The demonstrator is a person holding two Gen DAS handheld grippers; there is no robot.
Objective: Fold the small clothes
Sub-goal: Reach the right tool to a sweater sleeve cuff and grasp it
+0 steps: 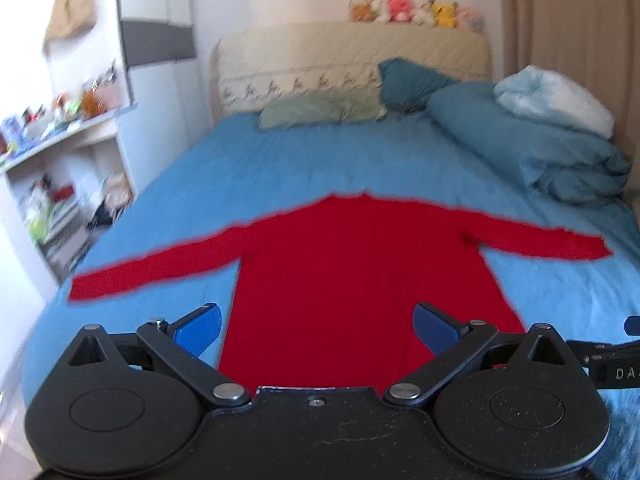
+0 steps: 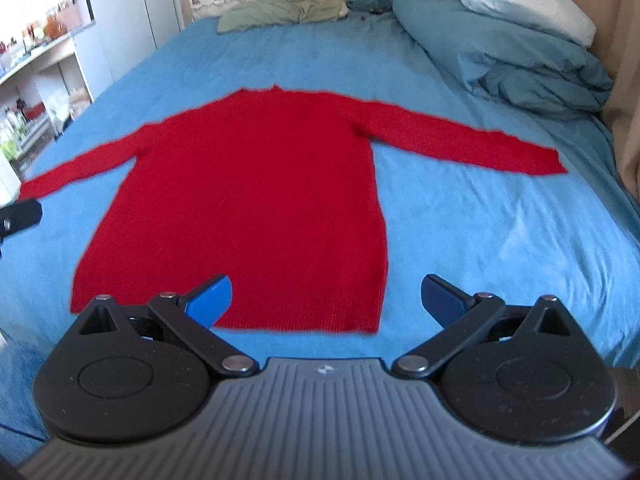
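Note:
A red long-sleeved sweater (image 1: 340,264) lies flat on the blue bed sheet (image 1: 320,160), both sleeves spread out to the sides, neck toward the headboard. It also shows in the right wrist view (image 2: 256,184). My left gripper (image 1: 316,324) is open and empty, held above the sweater's lower half. My right gripper (image 2: 326,300) is open and empty, above the sweater's bottom hem near its right corner. The right gripper's tip shows at the right edge of the left wrist view (image 1: 632,326). The left gripper's edge shows at the left of the right wrist view (image 2: 18,216).
A folded teal duvet (image 1: 520,140) with a pale blanket (image 1: 556,100) lies at the bed's far right. A green pillow (image 1: 320,110) and headboard (image 1: 352,56) are at the far end. Cluttered shelves (image 1: 60,184) stand left of the bed. A curtain (image 1: 580,20) hangs right.

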